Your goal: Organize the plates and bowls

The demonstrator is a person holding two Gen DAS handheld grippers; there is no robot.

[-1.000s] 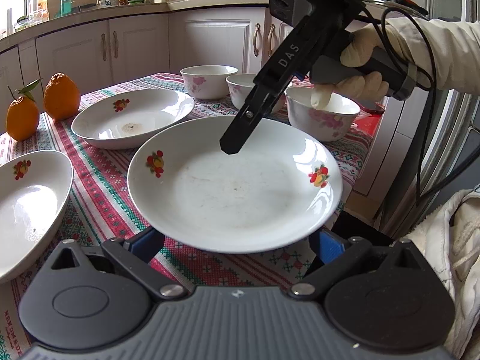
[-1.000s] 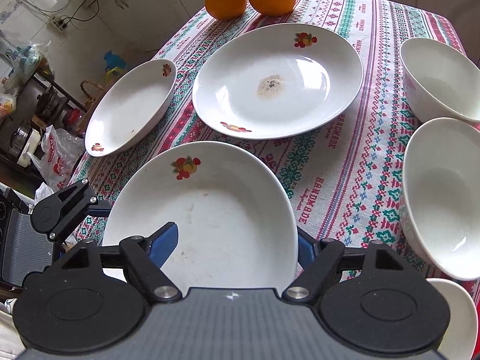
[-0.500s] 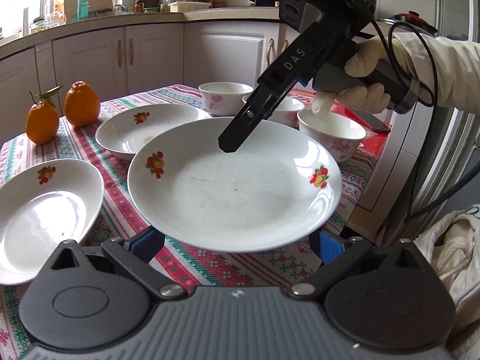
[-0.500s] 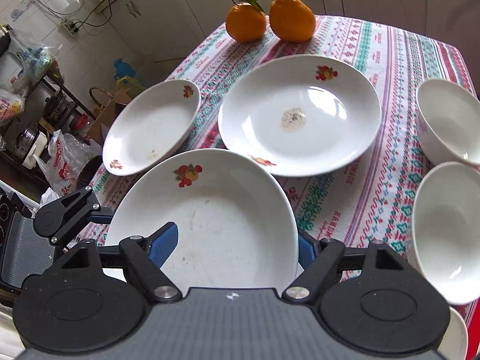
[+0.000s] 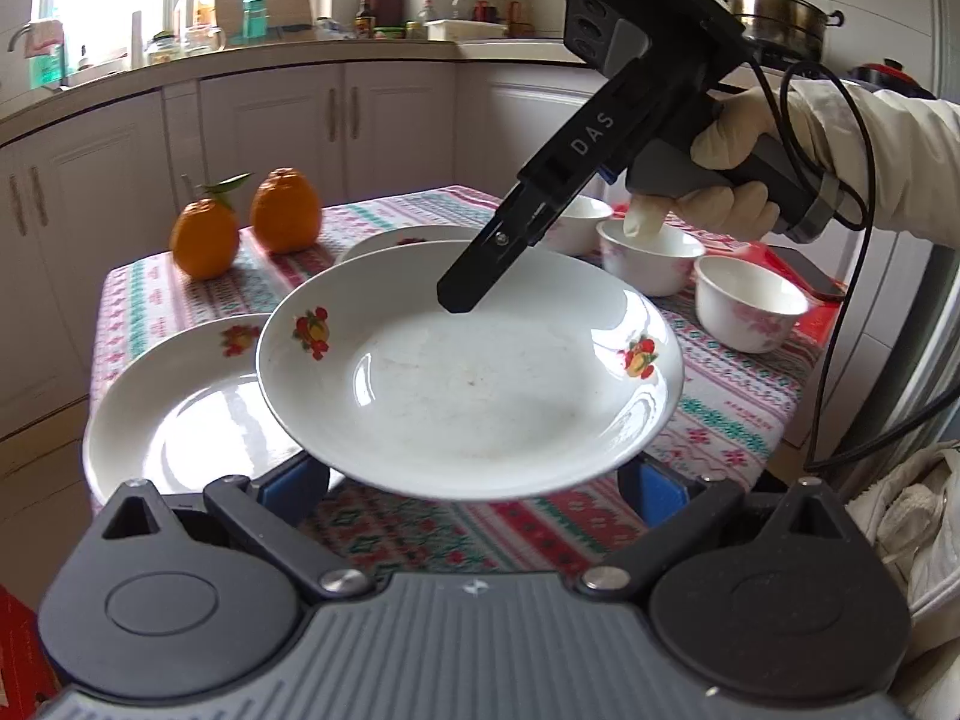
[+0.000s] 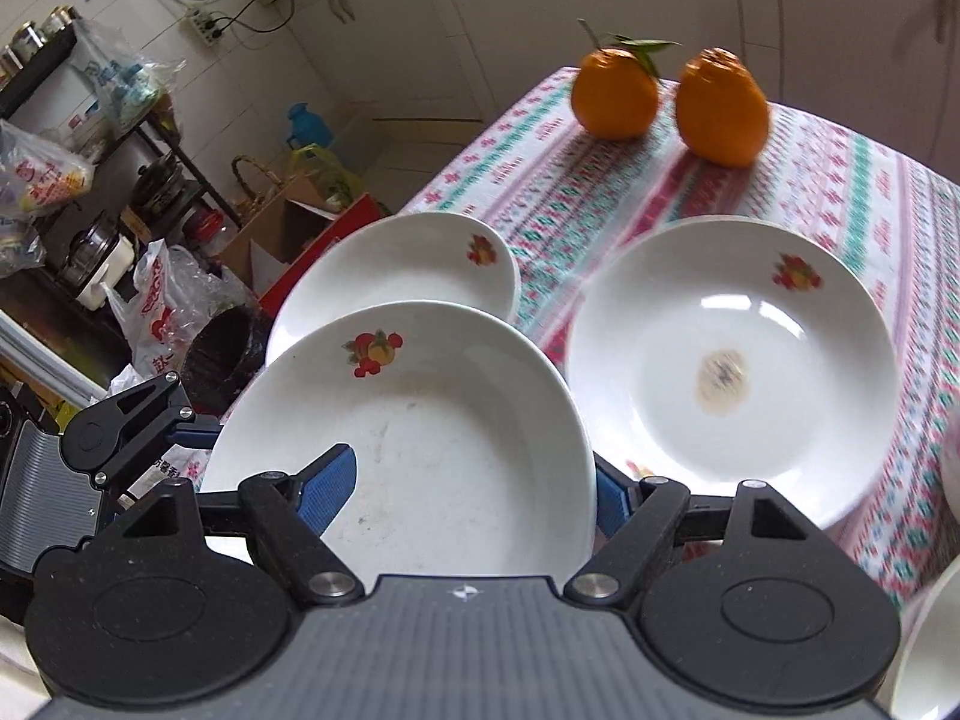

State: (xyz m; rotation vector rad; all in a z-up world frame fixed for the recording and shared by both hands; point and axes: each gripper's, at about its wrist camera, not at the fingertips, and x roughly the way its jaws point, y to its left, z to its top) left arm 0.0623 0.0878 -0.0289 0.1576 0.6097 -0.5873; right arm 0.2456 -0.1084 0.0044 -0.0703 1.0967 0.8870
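A white deep plate (image 5: pixel 468 372) with fruit prints hangs above the table, held from two sides. My left gripper (image 5: pixel 474 471) is under its near rim, and both blue pads (image 5: pixel 294 480) press against its underside with their tips hidden. My right gripper (image 5: pixel 456 300) clamps the far rim, one finger inside the plate. In the right wrist view the same plate (image 6: pixel 420 438) sits in my right gripper (image 6: pixel 474 486), partly over a second plate (image 6: pixel 390 264). A third plate (image 6: pixel 732 372) with a brown stain lies to the right.
Three pink-flowered bowls (image 5: pixel 651 264) (image 5: pixel 750 306) (image 5: pixel 576 222) stand at the table's right end beside a phone (image 5: pixel 804 276). Two oranges (image 5: pixel 204 237) (image 5: pixel 285 210) sit at the far left corner. The patterned tablecloth (image 5: pixel 720 414) ends close by, with floor clutter (image 6: pixel 162 312) beyond.
Both grippers have carried the plate up and to the left together. It now overlaps the plate at the table's left corner. The grip on it looks the same.
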